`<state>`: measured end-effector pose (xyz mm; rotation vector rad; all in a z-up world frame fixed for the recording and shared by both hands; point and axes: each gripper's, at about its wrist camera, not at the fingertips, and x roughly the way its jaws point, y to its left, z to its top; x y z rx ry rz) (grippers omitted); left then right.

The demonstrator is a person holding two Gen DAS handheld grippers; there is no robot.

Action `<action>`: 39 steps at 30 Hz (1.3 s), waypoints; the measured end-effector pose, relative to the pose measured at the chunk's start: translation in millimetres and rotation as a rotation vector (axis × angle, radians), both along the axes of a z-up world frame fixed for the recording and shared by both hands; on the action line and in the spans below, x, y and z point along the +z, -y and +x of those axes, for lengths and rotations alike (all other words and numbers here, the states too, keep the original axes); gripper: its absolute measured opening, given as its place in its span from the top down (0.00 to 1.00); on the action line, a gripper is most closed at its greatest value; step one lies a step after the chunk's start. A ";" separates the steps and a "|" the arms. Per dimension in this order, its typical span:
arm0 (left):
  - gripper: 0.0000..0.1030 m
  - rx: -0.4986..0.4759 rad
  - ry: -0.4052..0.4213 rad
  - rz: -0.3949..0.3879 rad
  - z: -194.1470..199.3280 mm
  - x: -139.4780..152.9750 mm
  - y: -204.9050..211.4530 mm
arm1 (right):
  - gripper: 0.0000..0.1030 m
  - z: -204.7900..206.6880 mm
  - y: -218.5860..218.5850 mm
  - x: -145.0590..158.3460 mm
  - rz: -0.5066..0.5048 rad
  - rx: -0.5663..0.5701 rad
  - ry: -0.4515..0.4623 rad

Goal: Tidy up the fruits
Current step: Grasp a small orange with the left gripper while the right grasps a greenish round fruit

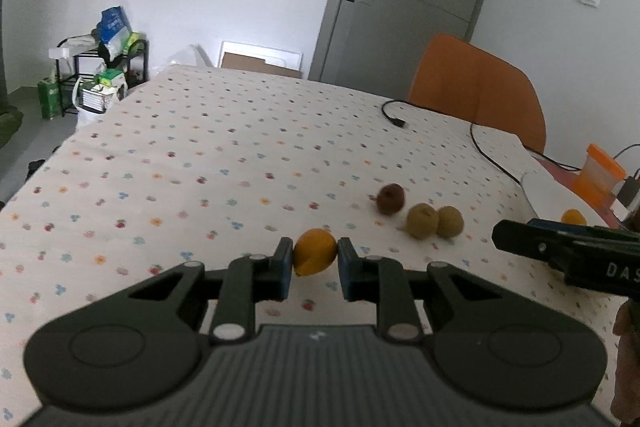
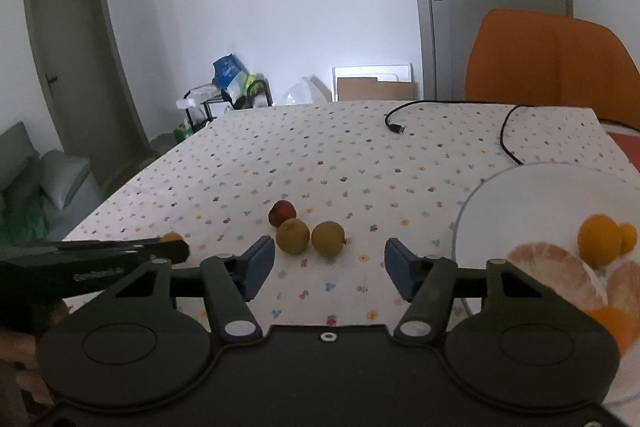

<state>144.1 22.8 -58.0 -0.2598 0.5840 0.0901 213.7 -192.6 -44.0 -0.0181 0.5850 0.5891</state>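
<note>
left gripper point(image 1: 315, 267) has its blue pads closed on an orange point(image 1: 315, 257), pinched across its middle and, by the look of it, held just above the flowered tablecloth point(image 1: 200, 155), while the right gripper point(image 2: 329, 263) hangs spread wide with nothing between its pads. the white plate point(image 2: 532, 195), which already carries oranges and pale citrus pieces, lies to the right, past the two greenish-brown fruits point(image 2: 310, 235) and the red fruit point(image 2: 282, 213). so the held orange sits well to the left of the plate, with the three loose fruits and the right gripper between, and a carry to the plate would probably run rightward over them. the right gripper is the nearer one to those loose fruits, which lie just ahead of its fingers
</note>
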 end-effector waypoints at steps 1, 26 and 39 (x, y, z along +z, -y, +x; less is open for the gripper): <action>0.78 0.006 0.003 0.001 -0.4 0.4 -2.5 | 0.42 2.1 -2.0 0.7 -0.009 0.002 0.002; 0.78 0.057 0.011 -0.027 -0.4 -0.7 -32.2 | 0.79 32.6 -34.0 -16.8 -0.118 0.016 -0.024; 0.78 0.035 0.031 -0.011 -4.6 7.3 -16.9 | 0.80 15.5 -9.6 -6.5 -0.073 -0.017 -0.005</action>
